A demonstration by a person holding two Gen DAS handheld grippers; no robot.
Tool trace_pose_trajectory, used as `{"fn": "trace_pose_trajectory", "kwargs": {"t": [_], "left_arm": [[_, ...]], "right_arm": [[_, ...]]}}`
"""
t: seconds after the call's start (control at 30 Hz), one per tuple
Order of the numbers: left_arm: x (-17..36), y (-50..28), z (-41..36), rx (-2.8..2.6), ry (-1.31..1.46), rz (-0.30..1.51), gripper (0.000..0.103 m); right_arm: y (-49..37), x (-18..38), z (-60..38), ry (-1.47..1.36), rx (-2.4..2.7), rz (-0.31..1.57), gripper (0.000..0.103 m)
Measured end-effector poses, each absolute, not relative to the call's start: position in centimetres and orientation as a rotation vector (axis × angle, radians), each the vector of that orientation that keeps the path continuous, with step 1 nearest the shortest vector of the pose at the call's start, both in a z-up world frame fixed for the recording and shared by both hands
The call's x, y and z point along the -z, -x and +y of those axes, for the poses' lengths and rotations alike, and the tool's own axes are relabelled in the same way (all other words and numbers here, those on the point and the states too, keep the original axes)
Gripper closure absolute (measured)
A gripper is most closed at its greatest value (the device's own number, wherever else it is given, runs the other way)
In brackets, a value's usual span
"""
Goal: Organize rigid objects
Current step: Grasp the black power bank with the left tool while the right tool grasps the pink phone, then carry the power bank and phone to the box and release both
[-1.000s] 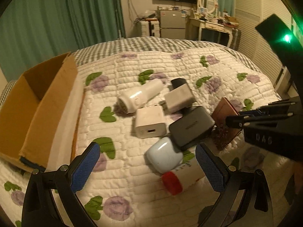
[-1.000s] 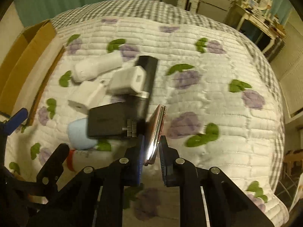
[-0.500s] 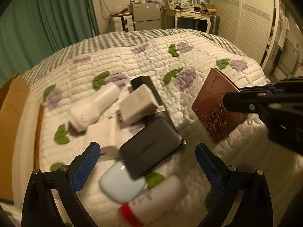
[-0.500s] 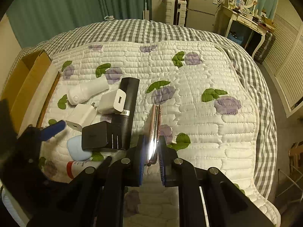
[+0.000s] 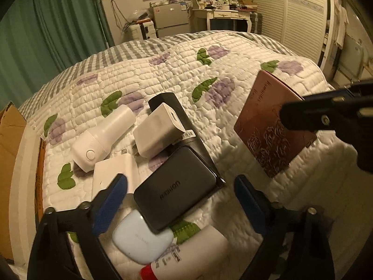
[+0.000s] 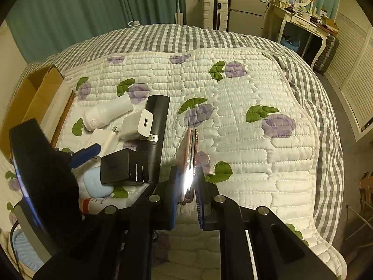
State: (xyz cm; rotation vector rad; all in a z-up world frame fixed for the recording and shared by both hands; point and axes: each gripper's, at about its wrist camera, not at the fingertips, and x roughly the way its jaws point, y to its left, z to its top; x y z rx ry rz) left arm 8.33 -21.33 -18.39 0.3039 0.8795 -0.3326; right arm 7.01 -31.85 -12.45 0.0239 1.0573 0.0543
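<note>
Above the quilt (image 6: 256, 151), the right gripper (image 6: 187, 200) clamps a pink case (image 6: 190, 154) edge-on; at its nine o'clock the left gripper (image 5: 181, 200), jaws just narrowing yet still apart, straddles a black charger (image 5: 174, 193).

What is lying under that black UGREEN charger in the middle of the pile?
The black UGREEN charger overlaps a pale blue earbud case at its near corner and rests against a long black box behind it. Whatever lies beneath its middle, quilt or anything else, is covered.

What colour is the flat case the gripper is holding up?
Reddish-brown flat case with an embossed rose pattern; clearest in the left wrist view.
</note>
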Motion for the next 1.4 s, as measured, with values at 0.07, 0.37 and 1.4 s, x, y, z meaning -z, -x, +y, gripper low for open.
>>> {"fn": "trace_pose_trajectory", "kwargs": {"t": [0.07,0.37,1.4], "left_arm": [[18.1,-8.1,-21.4,0.336,-0.319,0.876,0.033],[16.3,-7.6,-21.3,0.364,-0.334,0.837,0.064],[16.4,-8.3,-18.5,0.362,-0.241,0.886,0.061]], "right_arm": [[-6.8,12.3,-31.6,-0.015,-0.047,1.048,0.09],[-6.2,11.7,-31.8,-0.016,-0.027,1.022,0.09],[-7.7,15.5,-32.9,-0.125,-0.076,1.183,0.078]]}}
